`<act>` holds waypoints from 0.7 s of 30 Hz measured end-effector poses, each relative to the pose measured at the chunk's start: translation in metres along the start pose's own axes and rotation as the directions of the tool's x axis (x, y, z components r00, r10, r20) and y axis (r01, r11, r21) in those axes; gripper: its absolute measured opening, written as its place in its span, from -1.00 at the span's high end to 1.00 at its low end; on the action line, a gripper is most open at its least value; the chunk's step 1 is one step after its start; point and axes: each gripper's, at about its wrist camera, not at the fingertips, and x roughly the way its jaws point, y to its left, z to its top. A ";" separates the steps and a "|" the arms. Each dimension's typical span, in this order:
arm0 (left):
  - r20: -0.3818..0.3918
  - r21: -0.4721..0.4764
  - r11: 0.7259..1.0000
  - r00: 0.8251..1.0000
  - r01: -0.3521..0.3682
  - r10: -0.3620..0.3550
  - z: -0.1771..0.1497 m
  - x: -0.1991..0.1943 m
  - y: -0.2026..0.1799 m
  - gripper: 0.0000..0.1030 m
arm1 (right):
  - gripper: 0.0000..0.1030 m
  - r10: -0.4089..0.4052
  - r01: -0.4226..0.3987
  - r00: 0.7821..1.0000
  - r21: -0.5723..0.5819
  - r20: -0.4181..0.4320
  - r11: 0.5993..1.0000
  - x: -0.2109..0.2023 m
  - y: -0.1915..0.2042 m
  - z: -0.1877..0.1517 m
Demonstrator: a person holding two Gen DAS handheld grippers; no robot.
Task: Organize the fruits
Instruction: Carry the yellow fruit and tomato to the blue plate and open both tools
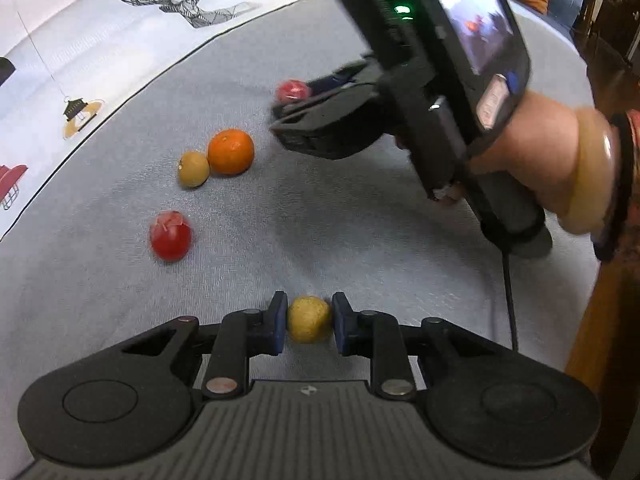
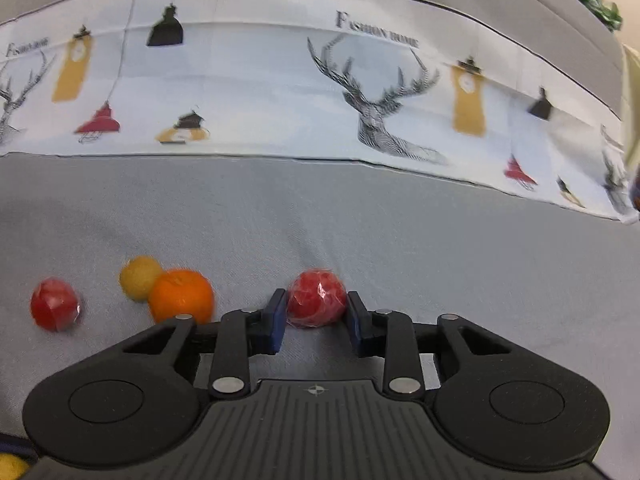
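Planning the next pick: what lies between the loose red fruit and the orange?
Only bare grey cloth between the loose red fruit and orange, per left wrist view.

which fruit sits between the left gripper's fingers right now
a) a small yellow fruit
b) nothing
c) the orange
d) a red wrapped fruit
a: in the left wrist view the left gripper has its blue pads pressed on either side of a small yellow fruit, while the orange lies free on the grey cloth further off.
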 end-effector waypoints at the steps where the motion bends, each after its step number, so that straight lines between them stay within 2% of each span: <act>1: 0.012 -0.013 1.000 1.000 -0.001 0.001 -0.002 -0.009 0.000 0.50 | 0.38 -0.015 0.015 1.000 0.030 -0.006 0.999 -0.005 -0.004 -0.001; 5: 0.054 -0.076 0.996 0.998 -0.040 0.044 -0.013 -0.056 0.005 0.50 | 0.38 -0.147 0.148 0.989 0.165 -0.019 0.975 -0.049 -0.025 -0.006; 10: 0.074 -0.186 0.977 0.990 -0.105 0.120 -0.039 -0.132 0.020 0.50 | 0.38 -0.186 0.168 0.981 0.238 0.055 0.957 -0.138 -0.032 -0.006; 12: 0.068 -0.235 0.961 0.984 -0.142 0.162 -0.055 -0.162 0.027 0.50 | 0.38 -0.182 0.151 0.978 0.247 0.106 0.957 -0.177 -0.025 -0.006; 15: 0.064 -0.294 0.934 0.971 -0.204 0.232 -0.084 -0.209 0.036 0.50 | 0.38 -0.134 0.090 0.977 0.248 0.166 0.965 -0.235 -0.004 -0.006; 18: 0.042 -0.353 0.900 0.957 -0.256 0.288 -0.117 -0.253 0.040 0.50 | 0.38 -0.061 0.012 0.977 0.234 0.203 0.972 -0.281 0.027 -0.011; 21: 0.027 -0.416 0.868 0.950 -0.272 0.311 -0.152 -0.295 0.042 0.50 | 0.38 0.026 -0.074 0.975 0.211 0.221 0.975 -0.320 0.063 -0.018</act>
